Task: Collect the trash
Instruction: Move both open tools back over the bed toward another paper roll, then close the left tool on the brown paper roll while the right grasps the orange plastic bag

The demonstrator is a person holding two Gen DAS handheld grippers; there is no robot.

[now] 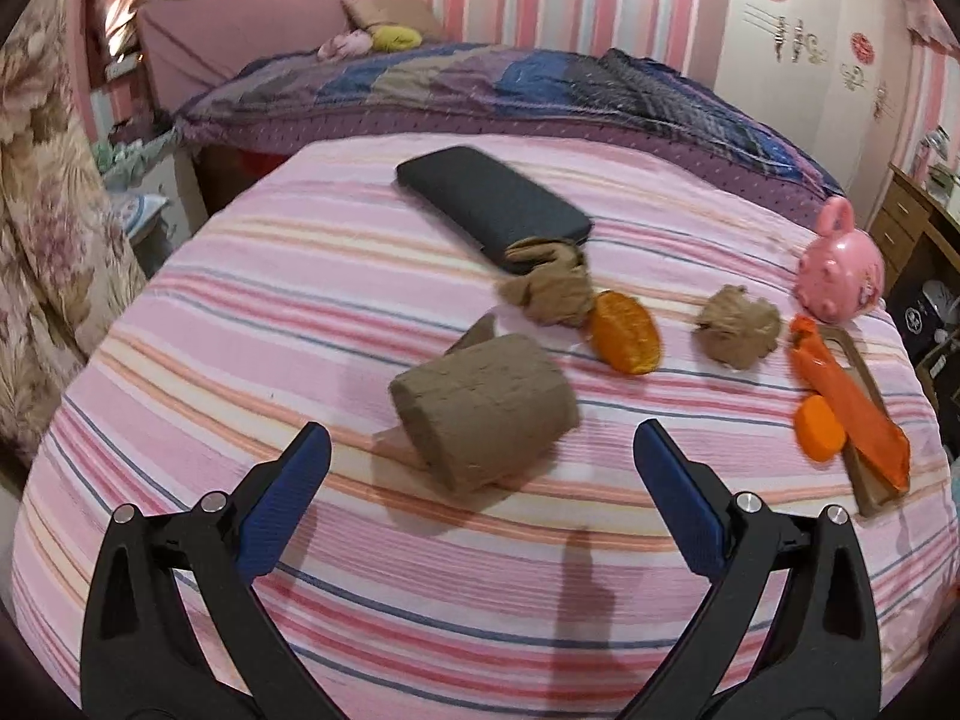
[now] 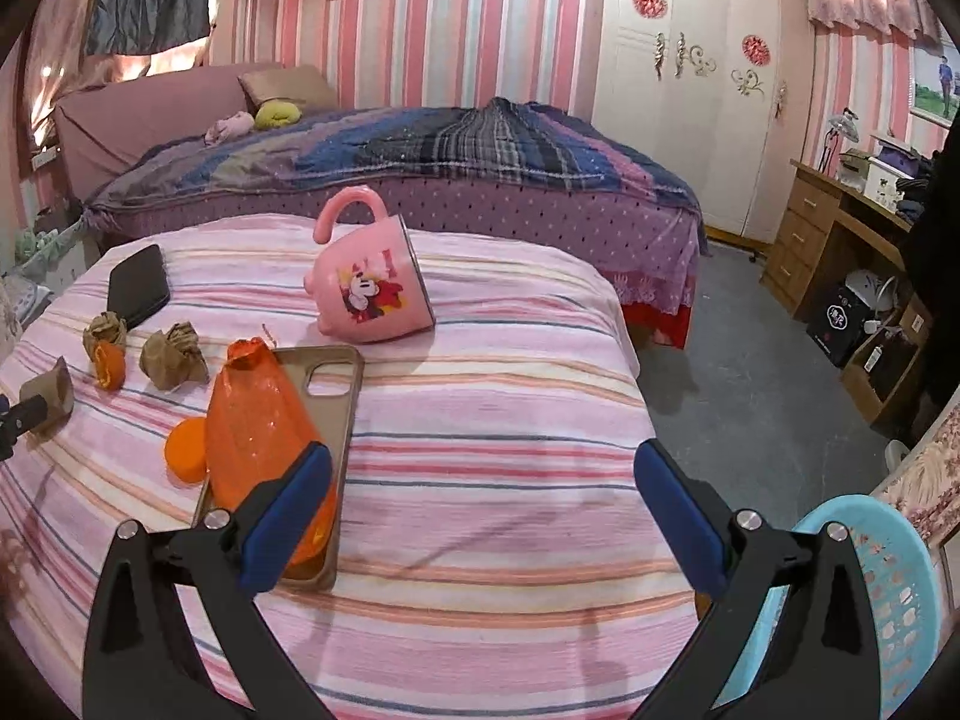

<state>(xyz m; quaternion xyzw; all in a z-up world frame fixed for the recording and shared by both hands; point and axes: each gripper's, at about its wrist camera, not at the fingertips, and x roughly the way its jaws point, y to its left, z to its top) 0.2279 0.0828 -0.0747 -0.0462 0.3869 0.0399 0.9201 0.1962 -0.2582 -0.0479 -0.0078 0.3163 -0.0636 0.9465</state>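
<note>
Left gripper (image 1: pixel 483 450) spread wide, nothing between the blue pads; right gripper (image 2: pixel 483 474) likewise wide apart and holding nothing.

Key relation: the cardboard tube (image 1: pixel 480 411) lies on its side directly ahead of the left gripper, just beyond the fingertips and centred on the gap. Its long axis runs slantwise, open end toward the gripper's left finger, far end pointing away and to the right. The left gripper is clearly the nearer one; in the right wrist view the tube (image 2: pixel 51 396) sits far off at the left edge, with the left gripper's tip beside it. My judgement: a short forward reach would bring the tube between the fingers, which would then close across its width.

Other trash, placed from the tube: a crumpled paper wad (image 1: pixel 549 288) beyond it, touching an orange peel (image 1: pixel 624 333); a second paper wad (image 1: pixel 738 327) further right; an orange wrapper (image 1: pixel 852 405) far right, lying on a phone case (image 2: pixel 336 396), with an orange cap (image 1: pixel 819 435) beside it. A black phone (image 1: pixel 492 207) lies behind the first wad. A pink mug (image 2: pixel 372 288) lies tipped over at the far right.

Surface: pink striped cloth (image 1: pixel 300 312), soft-looking. A blue basket (image 2: pixel 888 588) stands off the cloth's edge by the right gripper, probably the trash bin. Room: bed with a plaid blanket (image 2: pixel 420 144) behind, wardrobe, desk.
</note>
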